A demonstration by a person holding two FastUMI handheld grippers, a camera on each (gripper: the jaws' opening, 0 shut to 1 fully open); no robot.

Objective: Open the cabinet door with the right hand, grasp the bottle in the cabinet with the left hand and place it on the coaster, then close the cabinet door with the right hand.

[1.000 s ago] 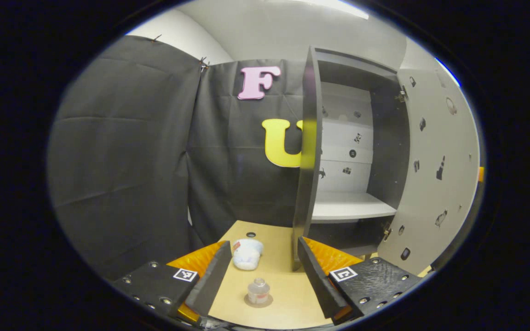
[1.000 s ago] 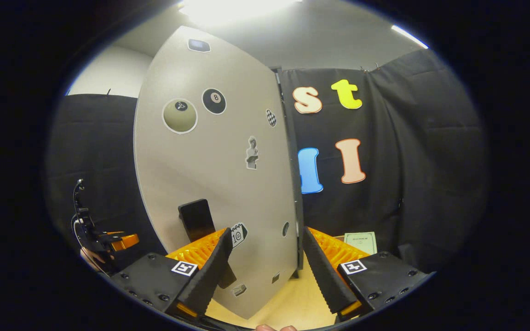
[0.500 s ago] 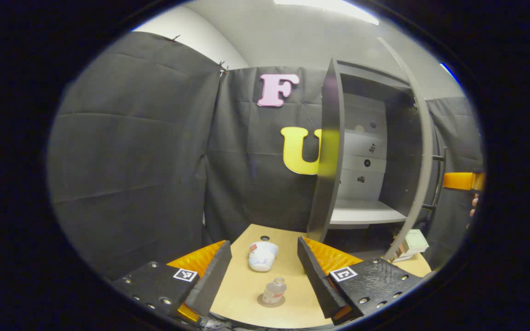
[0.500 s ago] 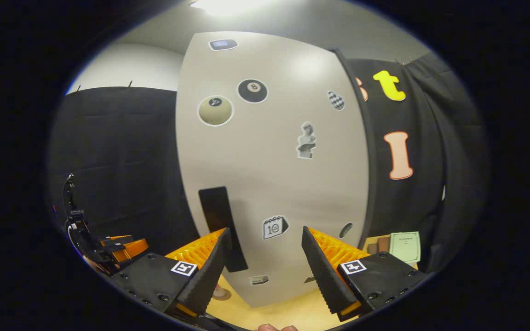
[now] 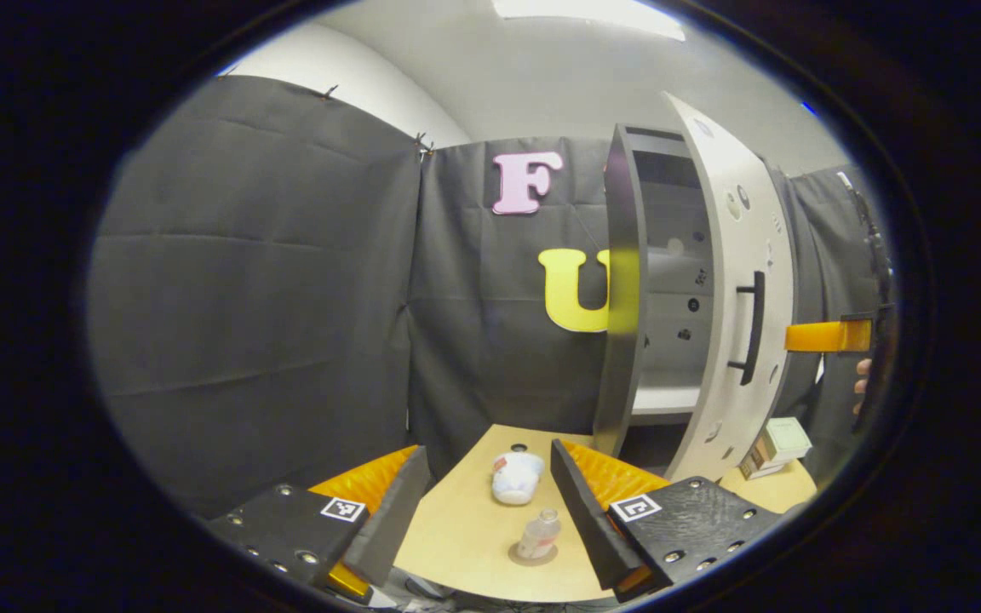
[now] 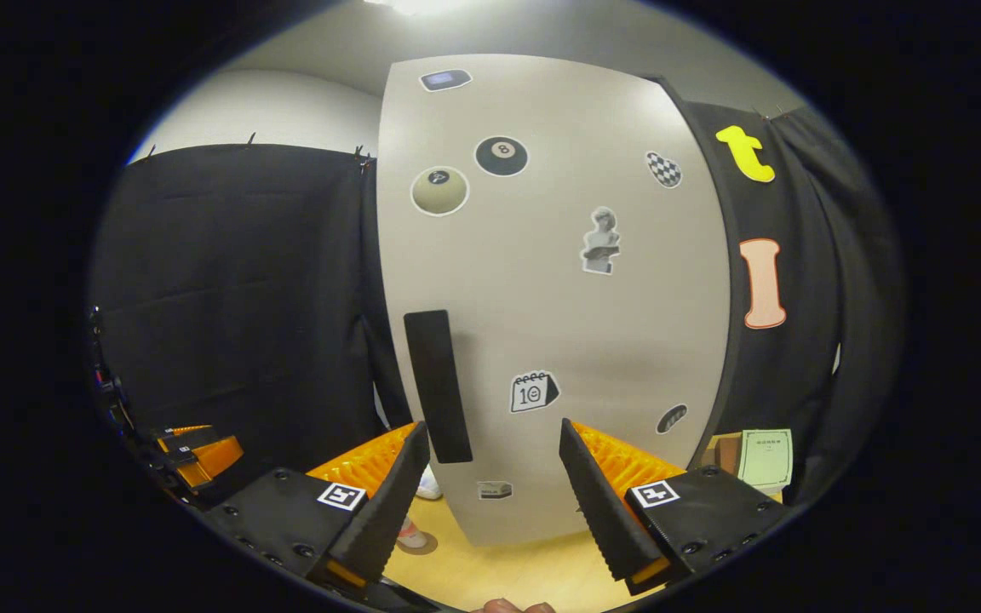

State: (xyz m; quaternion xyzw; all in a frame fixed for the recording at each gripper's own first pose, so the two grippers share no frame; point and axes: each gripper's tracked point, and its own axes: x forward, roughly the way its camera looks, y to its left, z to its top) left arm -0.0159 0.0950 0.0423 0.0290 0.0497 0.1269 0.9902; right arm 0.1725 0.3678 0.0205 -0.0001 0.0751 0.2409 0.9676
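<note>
Pale wood table [image 5: 465,536]: carries the bottle, the coaster and a white cup lying on its side.
Bottle [image 5: 538,535]: small, clear, upright on the round coaster [image 5: 532,557], out of the cabinet (in the right gripper view it peeks past that gripper's left finger).
White cup [image 5: 516,477]: just behind the bottle, apart from it, toward the cloth wall.
Cabinet [image 5: 627,298]: dark-sided, standing at the table's far right; a pale shelf is visible through the gap.
Cabinet door [image 6: 559,289]: light grey, dotted with stickers, swung most of the way across the opening but not flush (a narrow gap remains on the handle side).
Door handle [image 6: 438,386]: dark vertical bar, above the right gripper's left finger, not touched.
Left gripper [image 5: 484,511]: jaws wide apart, holding nothing, hanging above the table's near edge with the bottle between and beyond its fingers.
Right gripper [image 6: 490,502]: jaws spread wide and empty, facing the door's lower front, close to it.
Small box [image 5: 776,443]: on the table right of the door.
</note>
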